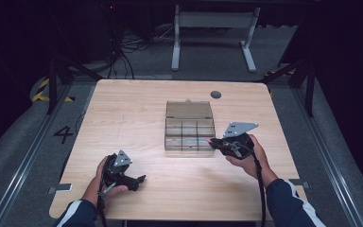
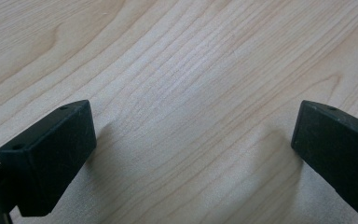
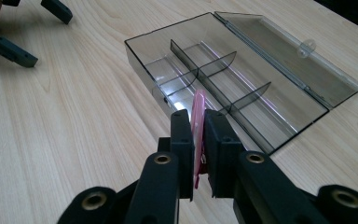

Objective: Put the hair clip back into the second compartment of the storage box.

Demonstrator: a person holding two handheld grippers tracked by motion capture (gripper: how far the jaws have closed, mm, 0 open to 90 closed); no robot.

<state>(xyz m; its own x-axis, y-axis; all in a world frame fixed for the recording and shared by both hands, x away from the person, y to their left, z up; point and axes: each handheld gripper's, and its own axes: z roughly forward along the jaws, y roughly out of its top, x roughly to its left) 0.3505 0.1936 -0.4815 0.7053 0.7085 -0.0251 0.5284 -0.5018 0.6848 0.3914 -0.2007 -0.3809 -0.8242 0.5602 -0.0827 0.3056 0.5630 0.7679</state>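
A smoky clear compartment box [image 1: 189, 133] [image 3: 233, 79] lies open mid-table with its lid folded flat behind it, and its several cells look empty. My right gripper [image 1: 213, 142] [image 3: 198, 114] is shut on a thin pink card-like piece [image 3: 198, 126], which stands on edge between the pads. It hovers at the box's near right corner. My left gripper [image 1: 139, 180] [image 2: 193, 140] rests low over bare wood near the front left, open, with nothing between its fingers. In the right gripper view the left gripper [image 3: 32, 32] appears far off at top left.
The wooden table [image 1: 137, 113] has a dark round grommet [image 1: 216, 94] near its far edge. Beyond the table stand a white desk frame [image 1: 212, 33] and cables on grey floor. Wide bare wood lies left of the box.
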